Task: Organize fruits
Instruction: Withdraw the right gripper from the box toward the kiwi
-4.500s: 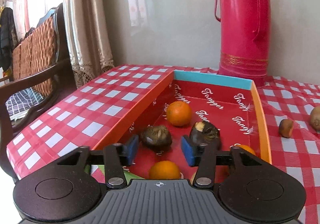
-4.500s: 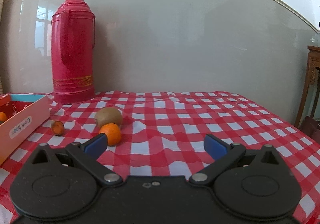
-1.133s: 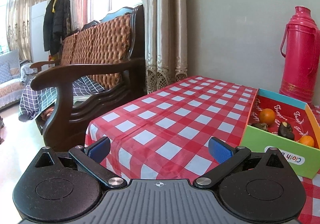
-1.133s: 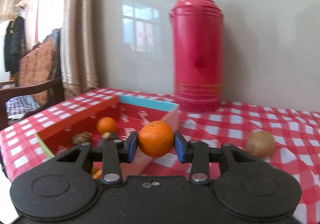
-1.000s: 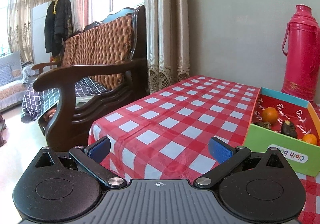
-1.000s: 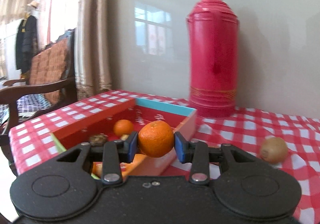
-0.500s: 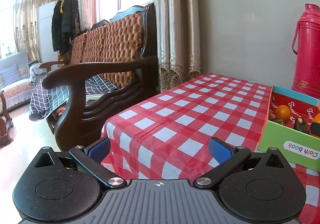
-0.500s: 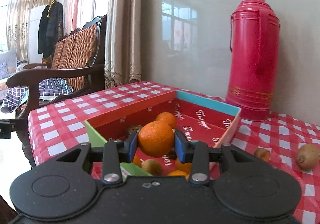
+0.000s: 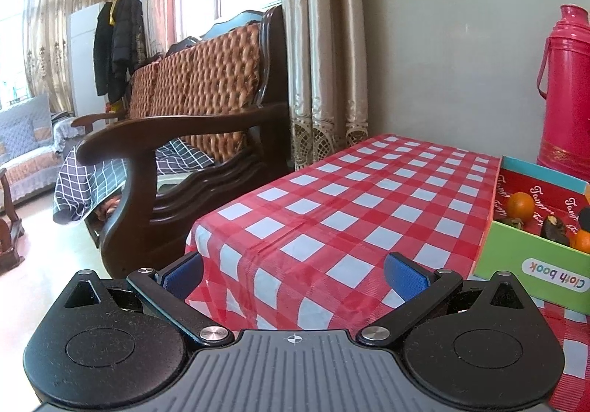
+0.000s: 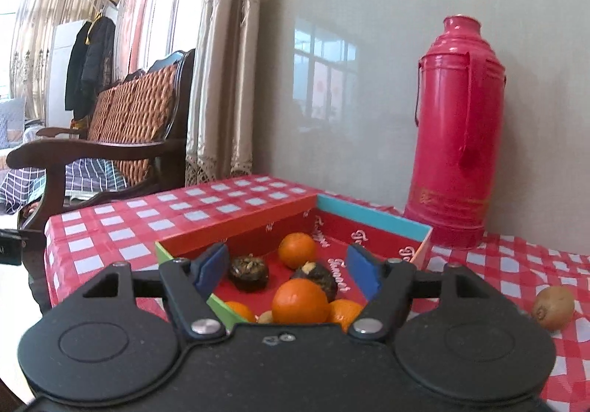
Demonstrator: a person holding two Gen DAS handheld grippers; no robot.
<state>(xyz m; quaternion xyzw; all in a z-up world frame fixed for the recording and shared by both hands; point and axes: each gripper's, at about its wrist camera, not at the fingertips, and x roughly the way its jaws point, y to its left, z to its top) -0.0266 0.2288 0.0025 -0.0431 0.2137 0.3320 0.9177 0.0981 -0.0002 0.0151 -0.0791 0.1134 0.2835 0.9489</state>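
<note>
A coloured cardboard box (image 10: 372,218) stands on the red checked table and holds several oranges and two dark fruits (image 10: 249,272). My right gripper (image 10: 287,266) hangs over the box's near end with its jaws opening. Just below them sits an orange (image 10: 299,301), clear of both blue pads. A brown kiwi (image 10: 553,308) lies on the cloth at the right. My left gripper (image 9: 293,270) is open with nothing between its fingers, over the table's left corner. In the left wrist view the box (image 9: 531,261) is at the far right with an orange (image 9: 520,205) inside.
A tall red thermos (image 10: 455,168) stands behind the box against the grey wall. Left of the table is a dark wooden armchair (image 9: 173,154) with a woven back, and curtains (image 9: 324,54) hang beside it. The table edge (image 9: 221,246) drops off near my left gripper.
My right gripper's jaws have spread and let go of the orange, which now sits lower, among the fruit in the box. The left gripper's view shifted slightly; it stays open.
</note>
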